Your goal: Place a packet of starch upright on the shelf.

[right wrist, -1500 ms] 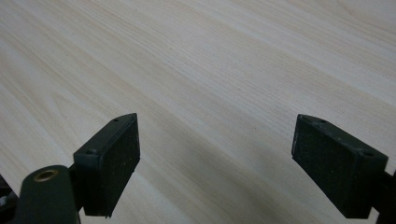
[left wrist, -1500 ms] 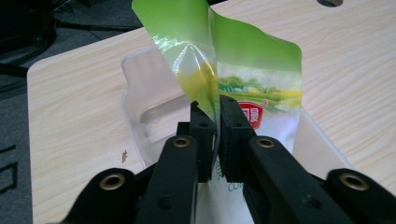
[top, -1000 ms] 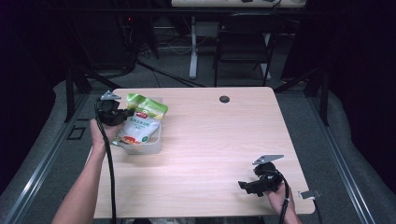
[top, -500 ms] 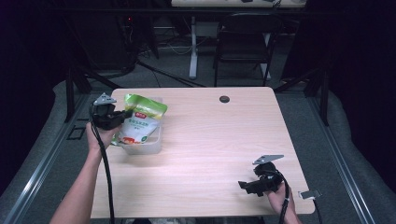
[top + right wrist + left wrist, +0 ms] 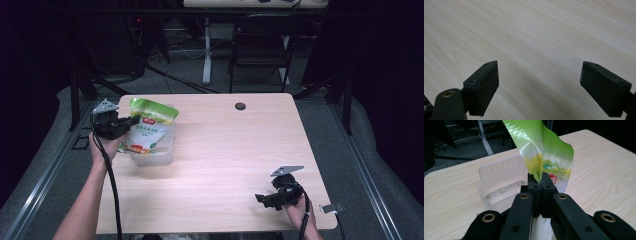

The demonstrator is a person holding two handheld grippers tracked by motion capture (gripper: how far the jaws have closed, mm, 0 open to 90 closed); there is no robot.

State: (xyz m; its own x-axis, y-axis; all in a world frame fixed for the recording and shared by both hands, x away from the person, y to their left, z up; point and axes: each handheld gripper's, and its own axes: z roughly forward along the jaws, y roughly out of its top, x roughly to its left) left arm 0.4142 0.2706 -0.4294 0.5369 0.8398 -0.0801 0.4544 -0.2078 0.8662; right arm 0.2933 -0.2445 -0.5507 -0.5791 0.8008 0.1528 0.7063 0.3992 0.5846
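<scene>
table [image 5: 215, 165]: 1 pouch [image 5: 148, 131], 1 clear tub [image 5: 152, 156], left edge | your left gripper [image 5: 540, 185] pinching pouch | your right gripper [image 5: 540, 87] spread, near-right corner

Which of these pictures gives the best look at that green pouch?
The high view: it shows the whole pouch standing in a clear tub, pinched by the left hand-held gripper. The left gripper view shows just its crumpled green edge up close between shut jaws. The right gripper view looks at the table.
</scene>
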